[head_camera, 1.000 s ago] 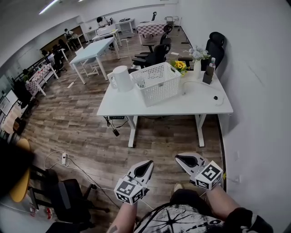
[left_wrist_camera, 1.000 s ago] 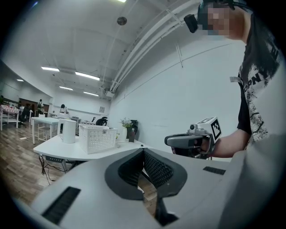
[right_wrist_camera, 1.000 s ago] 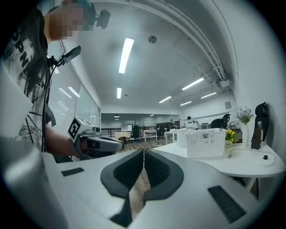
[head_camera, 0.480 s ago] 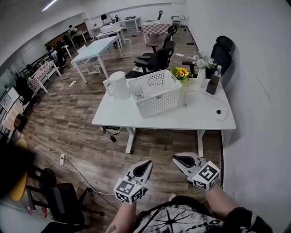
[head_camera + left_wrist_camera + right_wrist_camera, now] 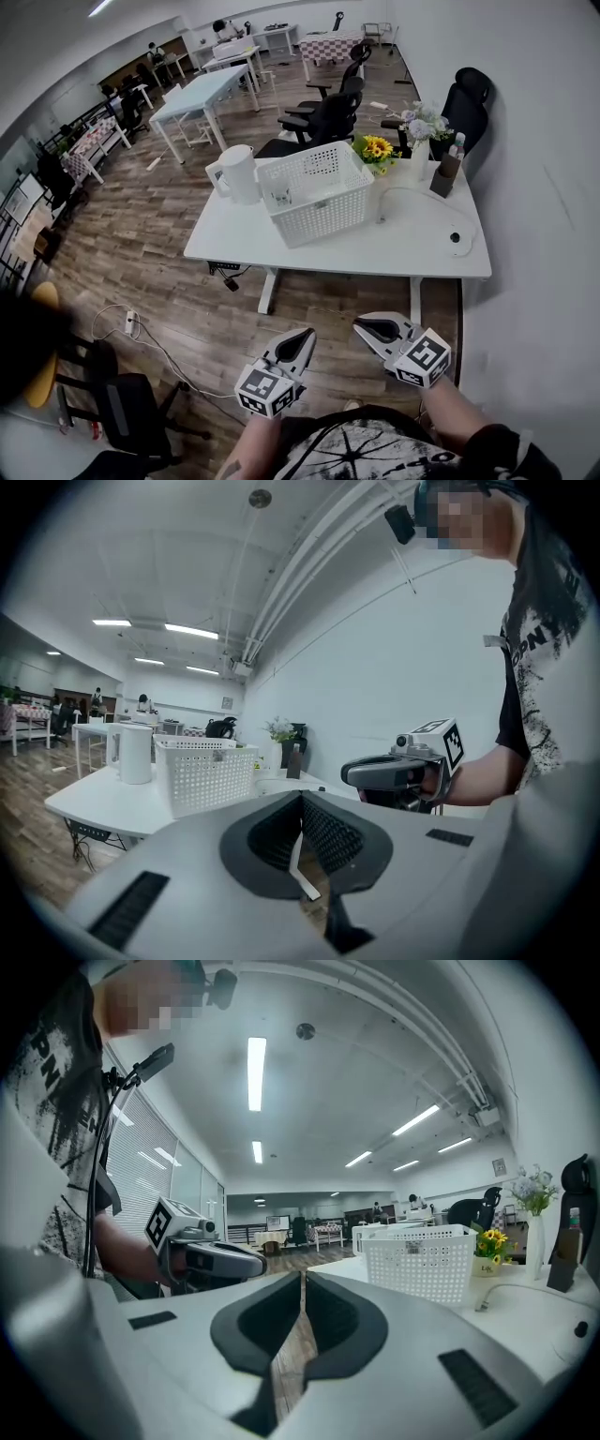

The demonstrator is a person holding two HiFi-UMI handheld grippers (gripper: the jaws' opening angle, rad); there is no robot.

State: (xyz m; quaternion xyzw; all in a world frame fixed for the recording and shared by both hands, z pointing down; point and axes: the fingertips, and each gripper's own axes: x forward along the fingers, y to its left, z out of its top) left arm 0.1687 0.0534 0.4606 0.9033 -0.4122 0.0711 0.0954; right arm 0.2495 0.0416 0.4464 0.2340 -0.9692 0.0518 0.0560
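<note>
Both grippers hang in front of my body above the wooden floor, short of a white table (image 5: 403,255). My left gripper (image 5: 304,335) is shut with nothing in it, its jaws closed together (image 5: 300,799). My right gripper (image 5: 362,327) is likewise shut and empty (image 5: 302,1277). They point toward the table, about a hand's width apart, and each shows in the other's view: the right gripper (image 5: 394,772), the left gripper (image 5: 211,1258). On the table stands a white perforated basket (image 5: 314,192), also seen as the basket (image 5: 204,775) and the basket (image 5: 419,1262).
A white jug (image 5: 237,174) stands left of the basket. Sunflowers (image 5: 377,148), a vase of pale flowers (image 5: 419,127), a dark bottle holder (image 5: 443,169) and a cable with a puck (image 5: 457,238) sit at the table's back and right. Black chairs (image 5: 328,112) stand behind; a wall runs on the right.
The table has drawn nearer and looms larger in all views as I step toward it. Both grippers stay shut and keep their pose.
</note>
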